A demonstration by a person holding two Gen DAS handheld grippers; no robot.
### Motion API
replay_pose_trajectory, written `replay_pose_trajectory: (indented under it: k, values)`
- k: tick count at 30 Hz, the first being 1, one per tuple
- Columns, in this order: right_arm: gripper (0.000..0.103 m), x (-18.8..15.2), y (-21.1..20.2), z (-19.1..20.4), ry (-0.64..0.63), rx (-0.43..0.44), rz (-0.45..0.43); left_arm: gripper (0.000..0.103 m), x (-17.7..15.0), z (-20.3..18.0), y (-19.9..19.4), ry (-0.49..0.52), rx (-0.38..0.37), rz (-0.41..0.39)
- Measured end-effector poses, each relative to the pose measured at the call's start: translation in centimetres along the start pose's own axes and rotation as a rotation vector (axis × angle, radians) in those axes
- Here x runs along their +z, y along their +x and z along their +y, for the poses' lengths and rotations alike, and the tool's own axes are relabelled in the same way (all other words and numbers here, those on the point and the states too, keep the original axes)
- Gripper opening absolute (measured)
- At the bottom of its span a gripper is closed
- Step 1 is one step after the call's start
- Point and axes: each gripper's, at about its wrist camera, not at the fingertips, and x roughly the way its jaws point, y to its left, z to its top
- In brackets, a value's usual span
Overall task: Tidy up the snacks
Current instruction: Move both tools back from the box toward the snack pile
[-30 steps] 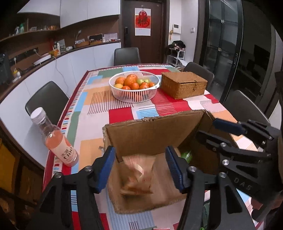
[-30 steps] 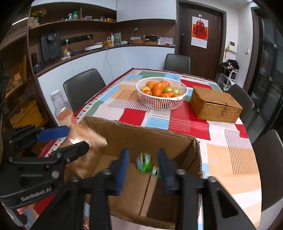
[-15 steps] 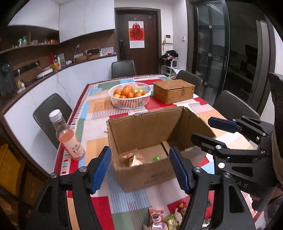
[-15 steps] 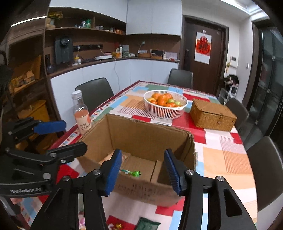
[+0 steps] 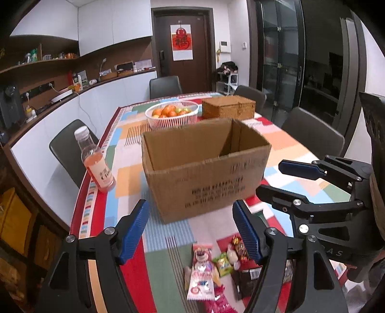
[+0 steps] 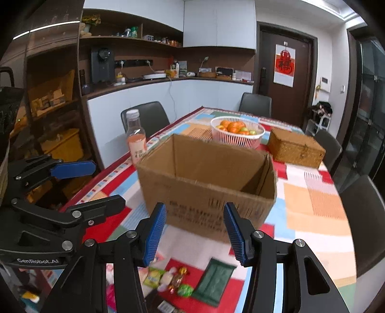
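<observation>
Dark door (image 5: 182, 57), white cabinets (image 6: 217, 22), grey chairs (image 5: 165, 83), patchwork-clothed table (image 5: 125, 173).

We see a box (image 5: 207, 166) of matt brown corrugated cardboard with rough cut edges and dark printed lettering. The tablecloth (image 5: 130, 178) under it looks like smooth printed cloth in coloured blocks. The bottle (image 5: 96, 161) is clear glossy plastic with a white cap. The snack packets (image 5: 216, 267) are shiny foil and plastic wrappers. The basket (image 6: 237, 134) is white ribbed plastic, and the chest (image 6: 296, 150) behind it is woven wicker. Our left gripper (image 5: 191, 231) and right gripper (image 6: 194, 234) are matt black plastic with ribbed blue pads (image 5: 133, 228) and metal screws.
</observation>
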Motion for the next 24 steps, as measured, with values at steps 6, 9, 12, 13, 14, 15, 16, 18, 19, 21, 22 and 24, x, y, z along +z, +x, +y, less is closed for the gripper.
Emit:
replay_pose_trajectory:
  k: [6, 9, 12, 13, 14, 15, 16, 18, 19, 21, 22, 24]
  values:
    - [0.051, -2.9, 0.2, 0.3, 0.013, 0.026, 0.083, 0.071, -2.5, -0.6, 0.7, -0.024, -0.035, 0.077]
    - [0.051, -3.9, 0.5, 0.3, 0.02, 0.029, 0.117, 0.071, -3.8, -0.8, 1.2, -0.036, -0.041, 0.111]
    - [0.051, -5.3, 0.7, 0.3, 0.04, 0.038, 0.159, 0.071, -5.3, -1.0, 1.8, -0.049, -0.047, 0.154]
    - [0.051, -5.7, 0.8, 0.3, 0.044, 0.037, 0.174, 0.071, -5.7, -1.0, 2.0, -0.051, -0.048, 0.166]
    - [0.051, -6.1, 0.9, 0.3, 0.046, 0.037, 0.184, 0.071, -6.1, -1.1, 2.2, -0.056, -0.048, 0.181]
    - [0.051, -6.5, 1.0, 0.4, 0.046, 0.036, 0.197, 0.071, -6.6, -1.1, 2.4, -0.063, -0.051, 0.197]
    - [0.051, -7.0, 1.2, 0.5, 0.047, 0.033, 0.212, 0.071, -6.9, -1.1, 2.4, -0.068, -0.053, 0.207]
    - [0.051, -7.7, 1.5, 0.5, 0.053, 0.033, 0.241, 0.071, -7.4, -1.1, 2.6, -0.075, -0.051, 0.22]
    - [0.051, -8.1, 1.6, 0.6, 0.057, 0.034, 0.254, 0.071, -7.6, -1.1, 2.7, -0.078, -0.054, 0.226]
    - [0.051, -9.0, 2.0, 0.7, 0.057, 0.03, 0.281, 0.071, -8.1, -1.1, 3.0, -0.081, -0.061, 0.24]
    - [0.051, -9.3, 2.2, 0.6, 0.06, 0.034, 0.292, 0.071, -8.2, -1.1, 3.2, -0.077, -0.061, 0.246]
    - [0.051, -9.9, 2.6, 0.6, 0.071, 0.045, 0.313, 0.071, -8.4, -1.0, 4.0, -0.073, -0.058, 0.263]
